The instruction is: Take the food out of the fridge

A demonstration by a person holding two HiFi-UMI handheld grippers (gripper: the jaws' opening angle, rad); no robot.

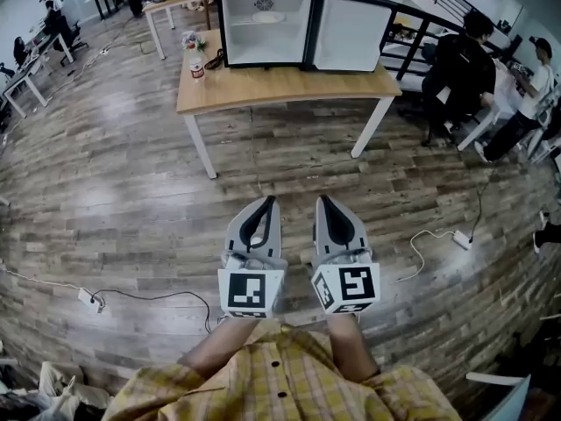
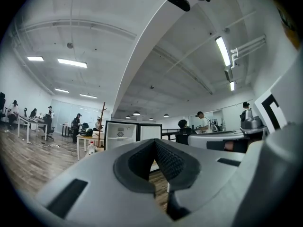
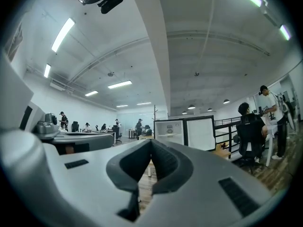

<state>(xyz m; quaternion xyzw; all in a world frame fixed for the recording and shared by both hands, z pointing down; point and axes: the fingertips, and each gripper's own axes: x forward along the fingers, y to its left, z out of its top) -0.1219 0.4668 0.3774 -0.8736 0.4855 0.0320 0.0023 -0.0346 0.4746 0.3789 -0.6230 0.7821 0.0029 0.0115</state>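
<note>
Wooden table [image 1: 289, 86] carries the open fridge [image 1: 266, 23]; well short of it, my left gripper [image 1: 266, 203] and right gripper [image 1: 324, 202] have jaws together, empty.

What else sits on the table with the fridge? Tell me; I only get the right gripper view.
Observer: A small bottle stands near the table's left end, left of the open fridge.
Operator: Now report the left gripper's fingers.
Observer: The left gripper is shut: its fingers are together with nothing between them.
</note>
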